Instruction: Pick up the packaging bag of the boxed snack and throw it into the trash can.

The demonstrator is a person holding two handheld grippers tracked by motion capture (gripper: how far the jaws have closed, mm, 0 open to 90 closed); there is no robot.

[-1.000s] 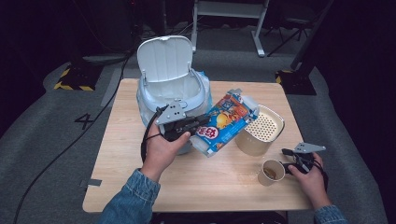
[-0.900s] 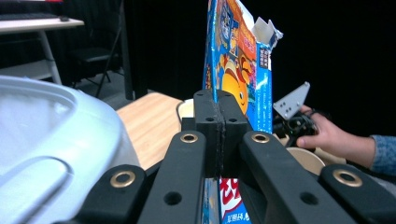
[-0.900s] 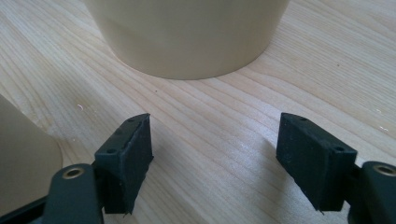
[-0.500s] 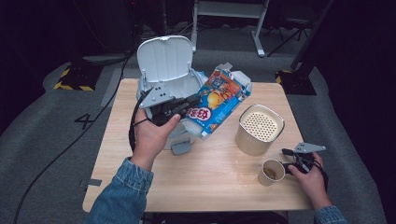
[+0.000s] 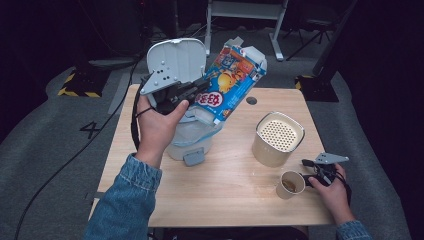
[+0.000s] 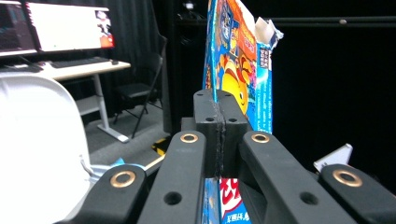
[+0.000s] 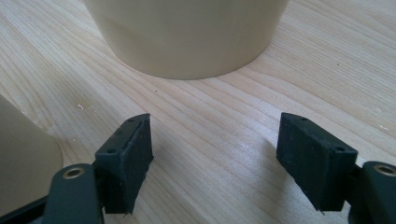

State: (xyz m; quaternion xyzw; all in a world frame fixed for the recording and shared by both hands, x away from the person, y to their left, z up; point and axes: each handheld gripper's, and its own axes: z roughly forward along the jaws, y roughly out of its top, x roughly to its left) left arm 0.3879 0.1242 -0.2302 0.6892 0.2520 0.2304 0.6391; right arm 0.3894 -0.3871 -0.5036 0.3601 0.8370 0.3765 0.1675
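My left gripper (image 5: 200,92) is shut on the edge of a blue, brightly printed snack box (image 5: 232,80) with a torn-open top. It holds the box tilted in the air above a white lidded appliance (image 5: 189,134) whose lid (image 5: 176,60) stands open. In the left gripper view the jaws (image 6: 219,135) meet on the box (image 6: 238,56), which rises behind them. My right gripper (image 5: 306,179) rests on the table at the front right, open, beside a paper cup (image 5: 290,184). Bare wood lies between its jaws (image 7: 215,158), and the cup (image 7: 23,154) sits outside them.
A beige round container (image 5: 277,137) with a perforated top stands just beyond the cup and close ahead of the right gripper (image 7: 187,32). The wooden table (image 5: 235,205) has bare room at the front middle. A black cable trails off the left side.
The left hand has lifted the snack box up and back from table level to above the white appliance, tilting it more upright. The right hand and cup have not moved.
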